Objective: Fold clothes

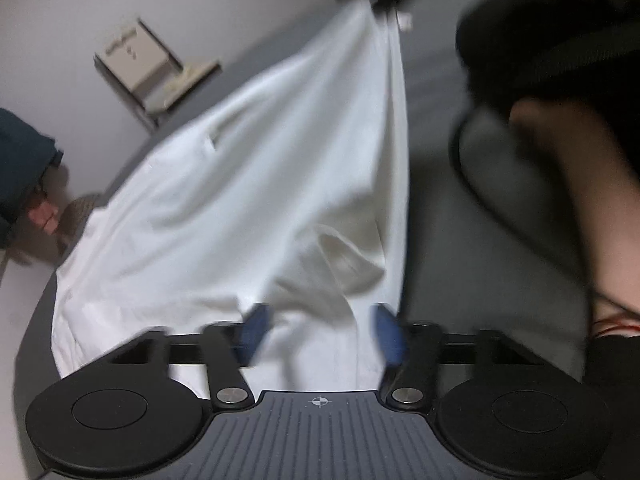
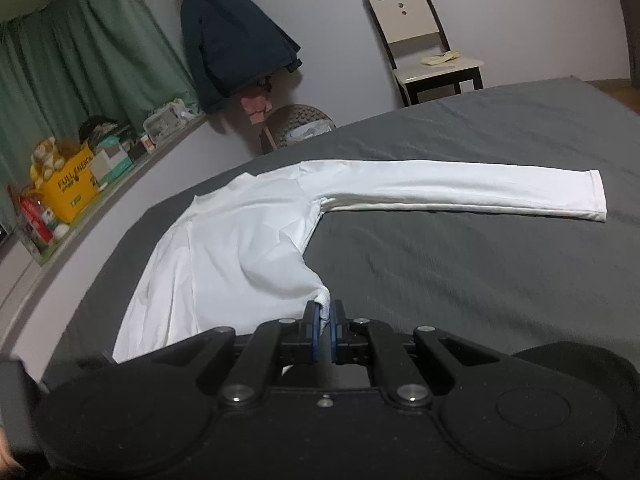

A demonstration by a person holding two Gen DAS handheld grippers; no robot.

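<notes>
A white long-sleeved shirt (image 2: 240, 240) lies on a dark grey bed (image 2: 480, 280), one sleeve (image 2: 460, 192) stretched out flat to the right. My right gripper (image 2: 326, 320) is shut on a bunched edge of the shirt, lifting it slightly off the bed. In the left wrist view the shirt (image 1: 260, 180) is pulled up into a taut sheet toward a dark blurred gripper at the top. My left gripper (image 1: 322, 332) straddles a fold of the cloth. Its blue pads (image 1: 256, 332) stand apart and do not visibly press on it. The picture is blurred.
A person's bare arm (image 1: 580, 200) and dark sleeve fill the right of the left wrist view. A chair (image 2: 424, 40) stands by the far wall. A dark jacket (image 2: 232, 40) hangs there, a basket (image 2: 300, 124) below it. A cluttered ledge (image 2: 68, 188) and green curtain (image 2: 80, 60) line the left.
</notes>
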